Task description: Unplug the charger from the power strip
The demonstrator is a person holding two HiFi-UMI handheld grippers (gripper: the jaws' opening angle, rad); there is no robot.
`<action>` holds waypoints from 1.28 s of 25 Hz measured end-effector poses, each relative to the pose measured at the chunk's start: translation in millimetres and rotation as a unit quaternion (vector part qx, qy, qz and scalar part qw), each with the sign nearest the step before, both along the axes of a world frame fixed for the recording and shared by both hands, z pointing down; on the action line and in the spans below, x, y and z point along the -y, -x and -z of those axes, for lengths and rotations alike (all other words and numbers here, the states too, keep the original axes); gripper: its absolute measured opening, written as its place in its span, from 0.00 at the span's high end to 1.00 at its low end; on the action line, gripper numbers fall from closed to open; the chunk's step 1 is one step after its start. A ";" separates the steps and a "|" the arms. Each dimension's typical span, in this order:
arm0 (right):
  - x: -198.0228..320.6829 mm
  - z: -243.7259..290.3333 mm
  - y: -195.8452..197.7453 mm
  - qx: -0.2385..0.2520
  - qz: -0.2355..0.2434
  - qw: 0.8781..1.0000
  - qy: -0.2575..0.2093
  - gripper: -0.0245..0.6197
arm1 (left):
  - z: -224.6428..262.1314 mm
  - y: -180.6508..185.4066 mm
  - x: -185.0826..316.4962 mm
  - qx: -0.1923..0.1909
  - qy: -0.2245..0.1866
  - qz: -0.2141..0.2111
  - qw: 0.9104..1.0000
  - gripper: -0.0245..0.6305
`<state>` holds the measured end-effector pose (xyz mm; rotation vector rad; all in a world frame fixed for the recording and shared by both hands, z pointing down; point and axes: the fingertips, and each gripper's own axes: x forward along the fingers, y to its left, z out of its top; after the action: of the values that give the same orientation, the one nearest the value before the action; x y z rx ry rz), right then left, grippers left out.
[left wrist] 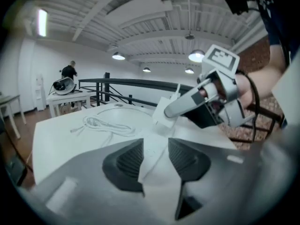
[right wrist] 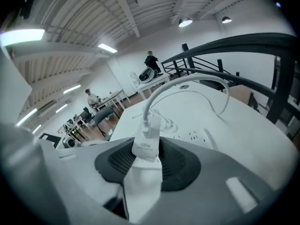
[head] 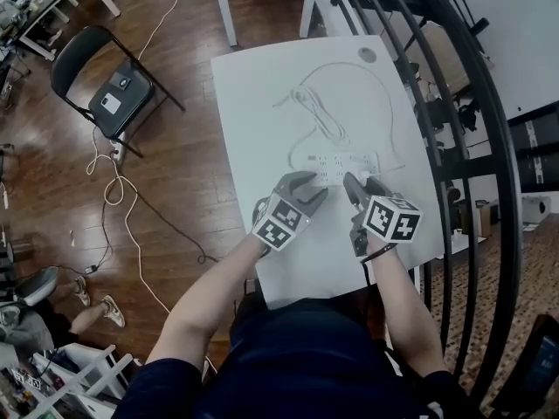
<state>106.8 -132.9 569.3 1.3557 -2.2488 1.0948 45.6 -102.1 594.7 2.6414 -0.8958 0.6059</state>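
A white power strip (head: pixel 336 162) lies on the white table (head: pixel 262 103). My left gripper (head: pixel 307 182) is shut on its near end, and in the left gripper view the strip (left wrist: pixel 152 146) sits pressed between both dark pads. My right gripper (head: pixel 354 184) is shut on the white charger (right wrist: pixel 144 149), marked 100w, whose white cable (right wrist: pixel 187 86) arcs up and away. From the left gripper view the charger (left wrist: pixel 162 112) hangs right at the strip's top face, tilted. I cannot tell whether its prongs are still in the socket.
A coiled white cable (head: pixel 316 116) lies on the table beyond the strip. A black curved railing (head: pixel 454 103) runs close along the table's right side. A black folding chair (head: pixel 109 81) and loose cords stand on the wooden floor to the left.
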 end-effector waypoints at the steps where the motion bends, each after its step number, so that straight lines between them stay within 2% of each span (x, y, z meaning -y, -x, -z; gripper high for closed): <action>1: -2.0 4.4 -3.5 0.019 -0.005 1.000 0.001 0.73 | 6.5 4.0 -7.5 -0.020 0.008 0.016 1.000 0.71; 4: -10.8 20.8 -12.4 0.071 -0.009 0.997 0.002 0.73 | 22.9 15.3 -35.2 -0.060 0.027 0.044 0.997 0.71; 8: -31.7 39.0 -20.6 0.140 -0.014 0.990 0.013 0.73 | 39.1 39.2 -65.5 -0.086 0.046 0.079 0.992 0.71; 14: -64.6 54.0 -29.1 0.211 -0.026 0.977 0.025 0.73 | 64.4 70.2 -87.3 -0.149 0.077 0.151 0.974 0.73; 16: -76.7 59.3 -29.7 0.229 -0.030 0.973 0.029 0.73 | 70.0 75.3 -97.8 -0.162 0.082 0.162 0.970 0.74; 22: -108.4 54.2 -40.4 0.243 -0.048 0.968 0.050 0.73 | 64.2 65.6 -116.2 -0.133 0.083 0.151 0.976 0.75; 25: -119.3 44.4 -42.2 0.226 -0.039 0.972 0.054 0.73 | 59.6 59.3 -121.8 -0.119 0.085 0.142 0.979 0.76; 32: -140.0 5.2 -52.4 0.192 -0.042 0.977 0.077 0.73 | 58.8 54.7 -129.5 -0.116 0.088 0.143 0.979 0.77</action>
<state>159.2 7.1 564.1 1.2733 -2.3146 1.6465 -9.1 27.4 535.9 2.3093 -1.0682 0.2840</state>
